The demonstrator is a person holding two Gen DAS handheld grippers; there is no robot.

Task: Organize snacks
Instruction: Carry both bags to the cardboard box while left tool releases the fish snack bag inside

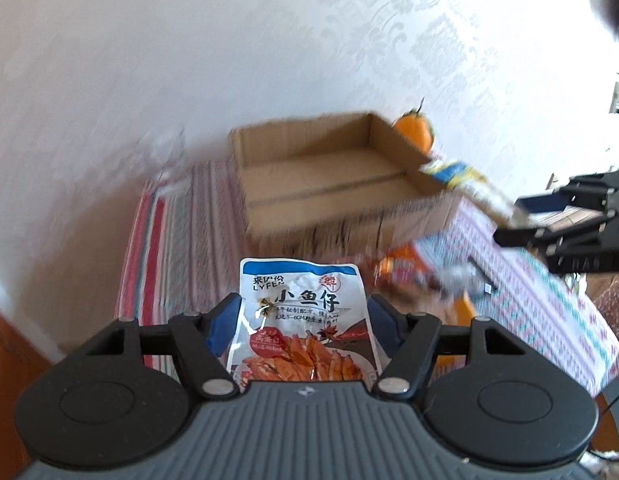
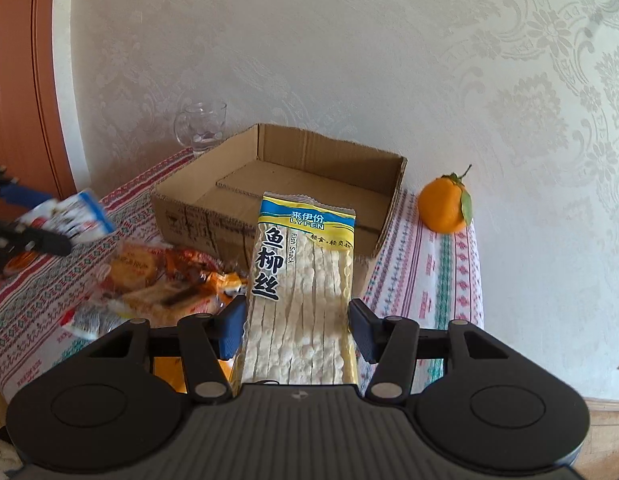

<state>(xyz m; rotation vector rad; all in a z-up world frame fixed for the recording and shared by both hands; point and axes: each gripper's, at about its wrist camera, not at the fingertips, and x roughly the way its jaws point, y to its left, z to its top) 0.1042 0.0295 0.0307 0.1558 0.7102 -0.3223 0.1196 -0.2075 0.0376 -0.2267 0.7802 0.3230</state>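
The left gripper [image 1: 303, 316] grasps a blue fish pouch [image 1: 299, 304]; the right gripper [image 2: 297, 328] grasps a yellow fish-strip pack [image 2: 303, 280]. Both look light, limp and slick, so gripping across the width near the lower end likely suits them.

The counter [image 2: 441, 268] wears a striped, patterned cloth and stands against a pale embossed wall. On it sits an open cardboard box [image 2: 293, 176], a clear glass mug [image 2: 201, 128] just behind the box's left corner, an orange [image 2: 445, 204] with a leaf beside its right wall, and a loose heap of snack packets [image 2: 161, 280] in front

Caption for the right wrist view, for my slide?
Right gripper holds a fish snack packet before an open cardboard box.
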